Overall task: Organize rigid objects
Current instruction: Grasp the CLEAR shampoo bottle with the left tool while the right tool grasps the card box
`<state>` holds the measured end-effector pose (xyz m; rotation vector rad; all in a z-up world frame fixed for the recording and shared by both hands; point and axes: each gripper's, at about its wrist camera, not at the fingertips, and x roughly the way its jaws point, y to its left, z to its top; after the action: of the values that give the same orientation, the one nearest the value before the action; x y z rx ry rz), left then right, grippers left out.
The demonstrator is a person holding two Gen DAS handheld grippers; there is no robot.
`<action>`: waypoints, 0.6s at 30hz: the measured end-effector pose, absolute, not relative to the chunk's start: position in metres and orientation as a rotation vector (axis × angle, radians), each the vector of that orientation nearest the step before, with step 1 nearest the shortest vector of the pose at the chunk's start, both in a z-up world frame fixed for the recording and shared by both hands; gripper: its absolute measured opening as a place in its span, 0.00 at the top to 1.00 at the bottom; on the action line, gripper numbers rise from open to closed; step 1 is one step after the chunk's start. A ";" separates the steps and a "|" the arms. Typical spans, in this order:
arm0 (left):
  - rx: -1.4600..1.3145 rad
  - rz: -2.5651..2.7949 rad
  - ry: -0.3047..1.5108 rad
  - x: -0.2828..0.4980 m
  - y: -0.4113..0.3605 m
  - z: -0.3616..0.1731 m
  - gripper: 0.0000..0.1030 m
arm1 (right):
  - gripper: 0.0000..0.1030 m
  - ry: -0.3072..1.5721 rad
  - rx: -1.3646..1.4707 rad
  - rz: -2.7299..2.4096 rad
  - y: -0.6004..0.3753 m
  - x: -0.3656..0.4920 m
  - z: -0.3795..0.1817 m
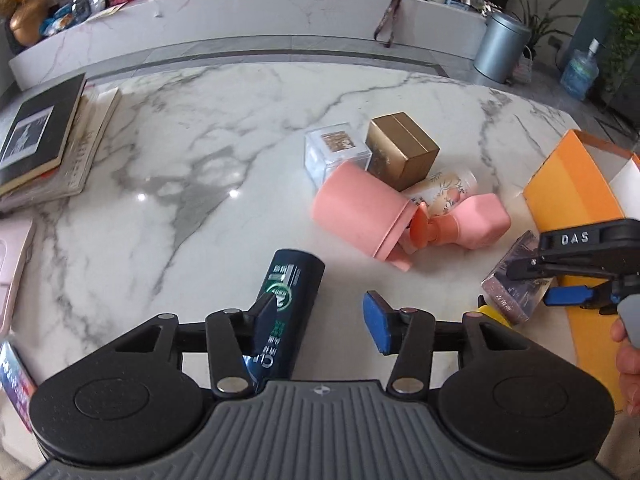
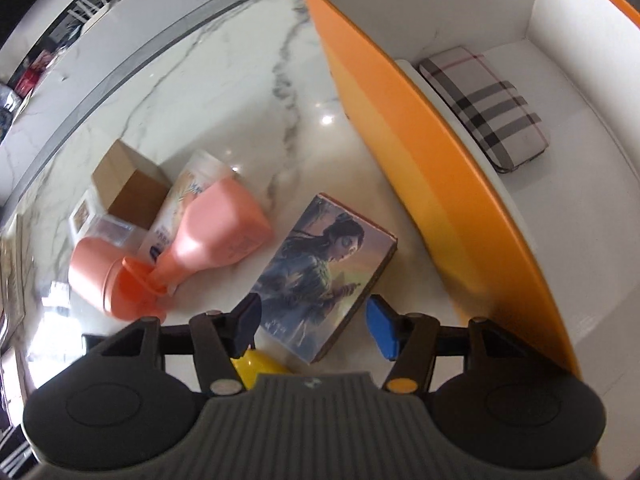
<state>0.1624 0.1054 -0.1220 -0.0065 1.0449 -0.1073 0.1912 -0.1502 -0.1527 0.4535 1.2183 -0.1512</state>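
Note:
My left gripper [image 1: 320, 320] is open above a dark can [image 1: 286, 312] that lies on the marble table [image 1: 200, 160]; the can lies by the left finger. My right gripper [image 2: 314, 330] is open with its fingers on either side of a picture box [image 2: 324, 276] lying flat, not pressing it; it shows in the left wrist view [image 1: 560, 280] over the same box [image 1: 510, 284]. A pile holds a pink bottle [image 2: 216, 232], a pink cup [image 1: 356, 212], a gold box [image 1: 402, 150], a clear box [image 1: 334, 152] and a floral bottle [image 1: 448, 188].
An orange box [image 2: 400, 128] with a white inside stands to the right and holds a plaid case [image 2: 486, 108]. A yellow thing [image 2: 256, 364] lies under my right gripper. Books [image 1: 44, 140] are stacked at the table's left.

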 end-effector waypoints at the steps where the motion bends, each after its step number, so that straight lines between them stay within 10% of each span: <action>1: 0.012 -0.105 1.044 0.164 0.104 -0.123 0.41 | 0.40 1.217 0.464 -0.161 -0.150 0.194 -0.155; 18: 0.042 -0.016 1.178 0.173 0.128 -0.154 0.29 | 0.29 1.248 0.085 0.055 -0.107 0.204 -0.165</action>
<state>0.1735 0.1284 -0.1539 0.0420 1.1777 -0.0163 0.2037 -0.1071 -0.1649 0.0850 1.2483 0.0551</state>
